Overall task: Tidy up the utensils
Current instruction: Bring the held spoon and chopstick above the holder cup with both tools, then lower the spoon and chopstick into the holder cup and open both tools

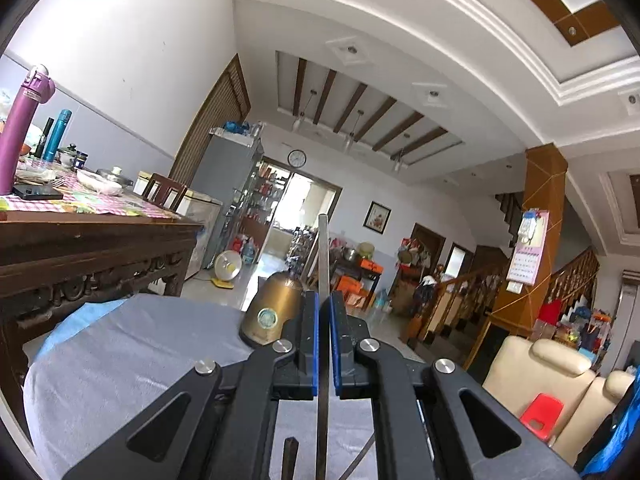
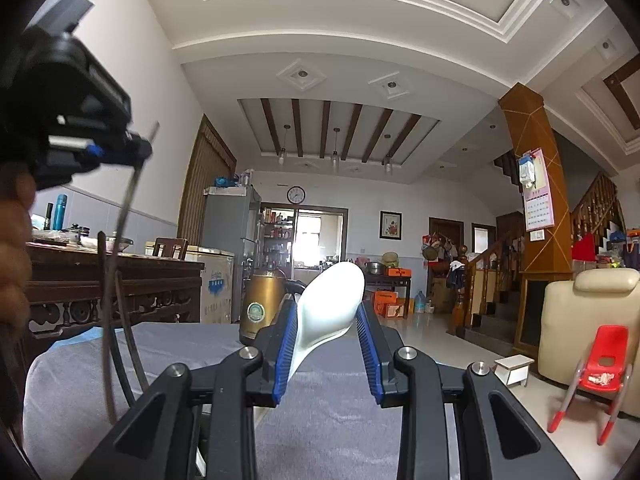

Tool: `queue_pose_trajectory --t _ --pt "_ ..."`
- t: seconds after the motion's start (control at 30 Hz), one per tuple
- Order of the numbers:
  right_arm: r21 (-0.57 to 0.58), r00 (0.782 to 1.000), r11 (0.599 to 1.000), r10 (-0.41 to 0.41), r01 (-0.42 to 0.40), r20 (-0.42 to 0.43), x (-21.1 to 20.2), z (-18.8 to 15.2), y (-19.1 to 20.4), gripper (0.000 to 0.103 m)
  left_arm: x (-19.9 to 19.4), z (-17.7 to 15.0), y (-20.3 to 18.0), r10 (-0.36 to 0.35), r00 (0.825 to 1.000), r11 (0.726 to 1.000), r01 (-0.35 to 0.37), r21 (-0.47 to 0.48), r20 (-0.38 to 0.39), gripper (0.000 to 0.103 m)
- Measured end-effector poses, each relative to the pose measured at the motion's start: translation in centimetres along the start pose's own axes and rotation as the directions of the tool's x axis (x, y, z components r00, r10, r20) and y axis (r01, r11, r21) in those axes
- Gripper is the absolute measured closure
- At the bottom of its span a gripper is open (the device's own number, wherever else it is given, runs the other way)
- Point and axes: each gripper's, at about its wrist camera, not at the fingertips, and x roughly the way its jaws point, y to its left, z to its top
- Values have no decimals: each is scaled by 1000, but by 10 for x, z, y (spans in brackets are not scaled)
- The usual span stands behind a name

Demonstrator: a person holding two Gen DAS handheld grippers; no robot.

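Note:
My left gripper (image 1: pixel 324 304) is shut on a thin flat metal utensil handle (image 1: pixel 323 256) that stands upright between its blue pads; it also shows in the right wrist view (image 2: pixel 136 152) at upper left, holding the same metal utensil (image 2: pixel 128 200). Below it other dark and metal utensil handles (image 2: pixel 110 320) stand upright; what holds them is hidden. My right gripper (image 2: pixel 328 316) holds a white ceramic spoon (image 2: pixel 332 304) by its bowl, bowl tilted up and forward, above the grey cloth (image 2: pixel 160 360).
A gold kettle (image 1: pixel 274 308) stands at the far edge of the grey-clothed table (image 1: pixel 120 360). A dark carved wooden table (image 1: pixel 80 240) with bottles and dishes is at left. A cream sofa (image 2: pixel 588 320) and a red child's chair (image 2: pixel 600 368) are at right.

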Motion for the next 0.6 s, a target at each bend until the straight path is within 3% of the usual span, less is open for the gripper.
queue_pose_trajectory --t 0.33,0.6 --pt "-14 1000 1000 9 -9 -5 2 -9 4 70 10 -11 -8 14 1000 1000 -14 25 -2 98" --pt "-54 999 998 39 -40 -31 2 -20 12 70 17 -24 4 59 997 997 -56 47 -46 98"
